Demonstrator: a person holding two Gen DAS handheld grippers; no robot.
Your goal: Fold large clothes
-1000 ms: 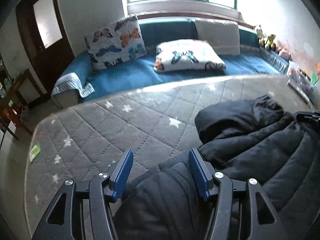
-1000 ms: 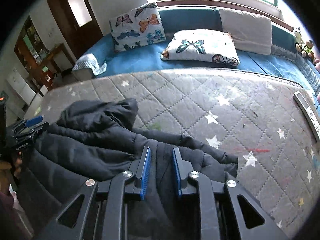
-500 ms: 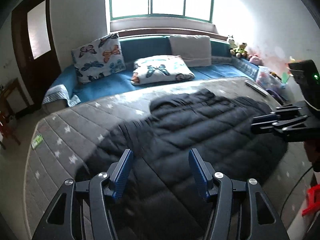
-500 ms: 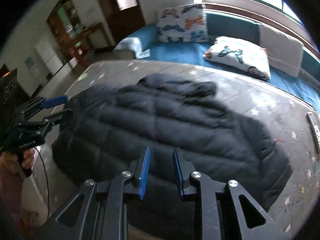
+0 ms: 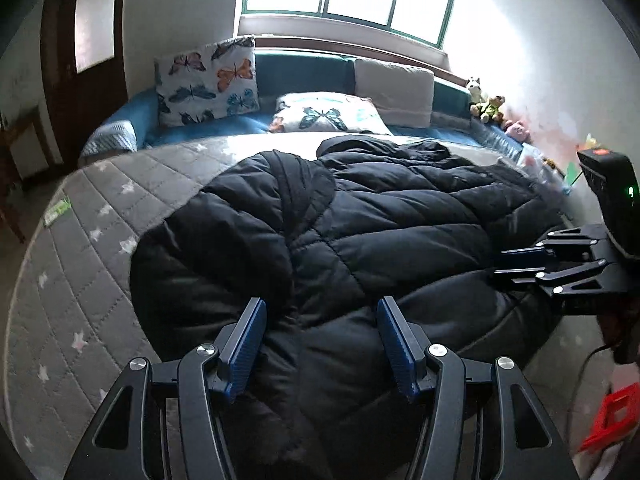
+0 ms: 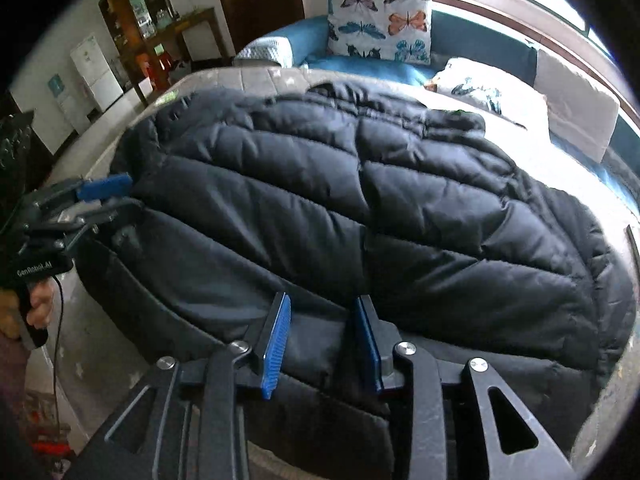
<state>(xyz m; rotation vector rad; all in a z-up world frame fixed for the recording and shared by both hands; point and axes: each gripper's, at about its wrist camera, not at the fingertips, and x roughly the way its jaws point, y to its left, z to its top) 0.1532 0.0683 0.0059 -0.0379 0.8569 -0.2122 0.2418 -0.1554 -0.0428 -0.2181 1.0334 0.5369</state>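
Note:
A large black puffer jacket [image 5: 360,216] lies spread over the grey star-quilted mattress [image 5: 100,216]; it also fills the right wrist view [image 6: 360,200]. My left gripper [image 5: 320,340] is open over the jacket's near hem, with fabric between its blue pads. It shows at the left of the right wrist view [image 6: 106,194]. My right gripper [image 6: 320,340] is partly open over the hem, with fabric between its pads. In the left wrist view it [image 5: 520,264] sits at the jacket's right edge.
Butterfly pillows [image 5: 208,80] and a white cushion [image 5: 394,92] lie on the blue daybed [image 5: 120,120] behind the mattress. Stuffed toys [image 5: 486,104] sit at the far right. A cabinet and a door [image 6: 256,4] stand to the left. The mattress front edge is just below the grippers.
The jacket has gone from a bunched heap to lying spread flat across the mattress. Both grippers pulled back to its near hem. The right gripper's jaws have widened.

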